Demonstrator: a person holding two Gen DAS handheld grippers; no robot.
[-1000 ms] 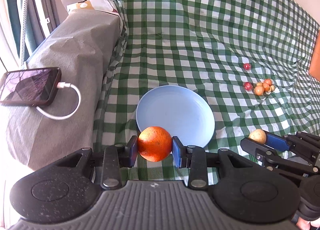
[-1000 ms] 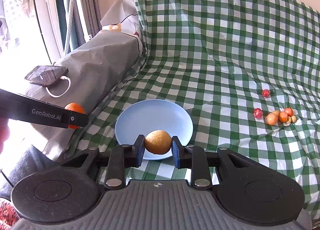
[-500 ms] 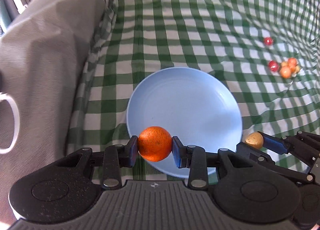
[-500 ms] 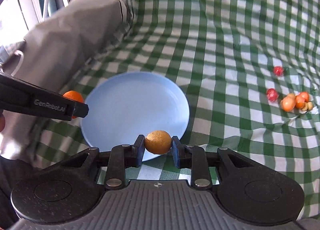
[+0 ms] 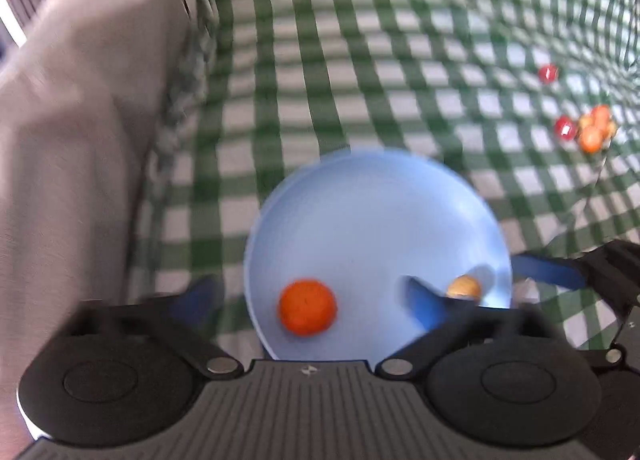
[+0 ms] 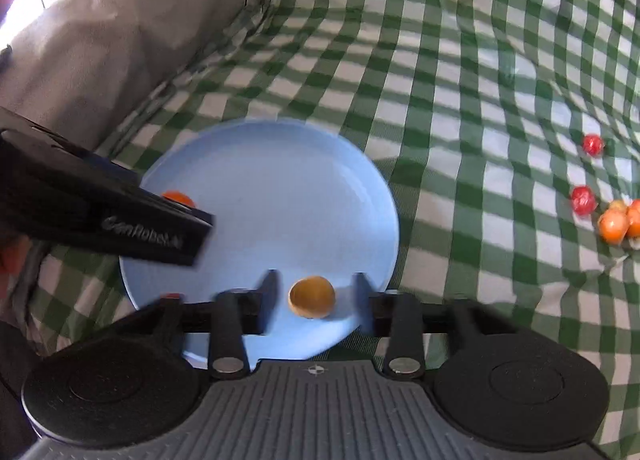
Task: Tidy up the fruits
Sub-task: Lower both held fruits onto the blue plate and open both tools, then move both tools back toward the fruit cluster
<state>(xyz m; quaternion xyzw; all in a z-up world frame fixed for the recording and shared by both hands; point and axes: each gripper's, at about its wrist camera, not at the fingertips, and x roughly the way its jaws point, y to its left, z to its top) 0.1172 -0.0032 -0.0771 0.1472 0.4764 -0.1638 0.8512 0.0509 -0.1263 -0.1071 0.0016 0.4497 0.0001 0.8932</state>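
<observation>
Both pairs of fingers spread wide over the blue plate (image 5: 380,219), nothing pinched. In the left wrist view, left gripper (image 5: 308,300) open around the orange fruit (image 5: 307,307), gaps showing on both sides; fruit lying on the plate floor at about 7 o'clock of the dish, near the rim. In the right wrist view, right gripper (image 6: 314,296) likewise parted either side of the yellow-brown fruit (image 6: 312,297), resting near the plate's (image 6: 280,179) 5 o'clock rim, apparently clear of both pads. Orange fruit (image 6: 178,197) half hidden there behind the left gripper's body at 9 o'clock.

Remaining loose fruit: small red and orange cluster (image 6: 612,215) on the green checked cloth (image 6: 440,59), at roughly 2 to 3 o'clock from the plate, well apart from it, plus a lone red fruit (image 6: 593,144) beyond. From the left wrist view, same cluster (image 5: 588,127) far off at 2 o'clock. Right gripper clearly nearer to it; left gripper on the plate's far side, beside the grey covered block (image 5: 80,139).

Likely next: withdraw both without nudging the two round fruits, both liable to roll, then send the right one toward 2 o'clock. Small round pieces, no long axis to align; touching neighbours in the cluster probably awkward to single out. Heavy motion blur in both views.
</observation>
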